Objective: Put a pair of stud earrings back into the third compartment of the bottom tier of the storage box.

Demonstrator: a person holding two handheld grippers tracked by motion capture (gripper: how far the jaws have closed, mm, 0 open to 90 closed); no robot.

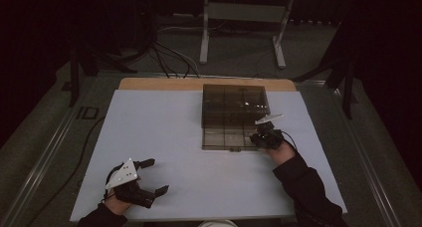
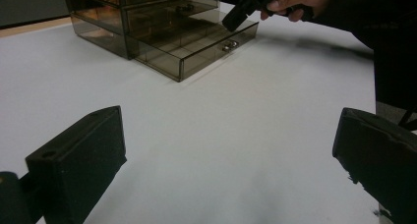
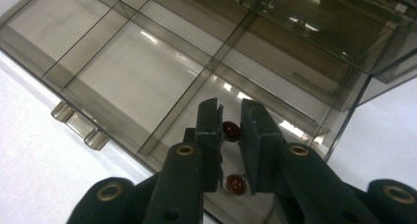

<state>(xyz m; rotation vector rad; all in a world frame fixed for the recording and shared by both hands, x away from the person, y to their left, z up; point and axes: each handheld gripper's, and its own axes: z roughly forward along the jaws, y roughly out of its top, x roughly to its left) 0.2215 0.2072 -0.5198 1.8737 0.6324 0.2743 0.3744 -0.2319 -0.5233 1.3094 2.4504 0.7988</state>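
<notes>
Right gripper poised over pulled-out drawer of smoky transparent plastic organizer, jaws nearly together, narrow gap. Two small dark-red round buttons on drawer floor in that gap, toward 12 o'clock of the fingertips; contact unclear. Left gripper spread wide, at 8 o'clock from organizer.

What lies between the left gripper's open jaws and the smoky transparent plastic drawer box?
Bare white table top; the left gripper view shows nothing between the left gripper and the drawer box.
</notes>
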